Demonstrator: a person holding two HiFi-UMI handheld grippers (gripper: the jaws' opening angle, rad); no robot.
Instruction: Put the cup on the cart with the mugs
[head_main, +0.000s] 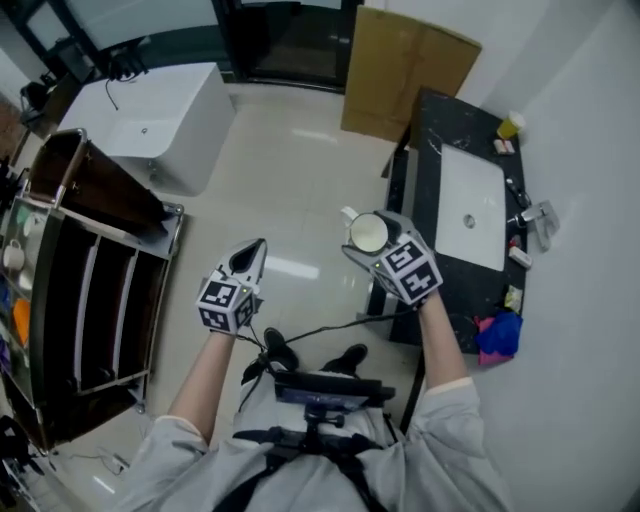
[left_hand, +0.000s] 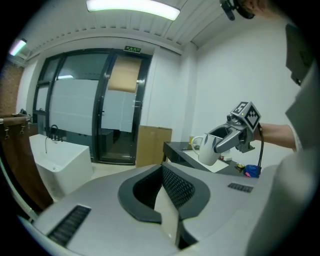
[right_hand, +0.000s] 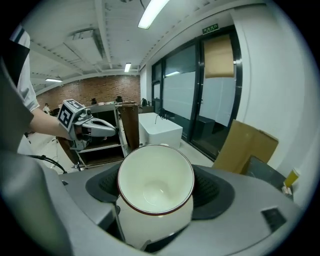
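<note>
A white cup (head_main: 367, 232) with a thin dark rim sits between the jaws of my right gripper (head_main: 372, 248), which is shut on it at waist height above the pale floor. In the right gripper view the cup (right_hand: 156, 195) fills the jaws, its empty mouth facing the camera. The left gripper view shows the same cup (left_hand: 209, 148), handle to the left. My left gripper (head_main: 250, 256) hangs to the cup's left, jaws together and empty. The dark wooden cart (head_main: 75, 250) with a metal frame stands at the left, with a pale mug (head_main: 13, 256) at its edge.
A black counter (head_main: 425, 150) with a white sink (head_main: 470, 205) and small items runs along the right wall. A white tub-like unit (head_main: 150, 125) stands at the far left. Flat cardboard (head_main: 405, 75) leans by the glass doors. A cable trails by the person's feet.
</note>
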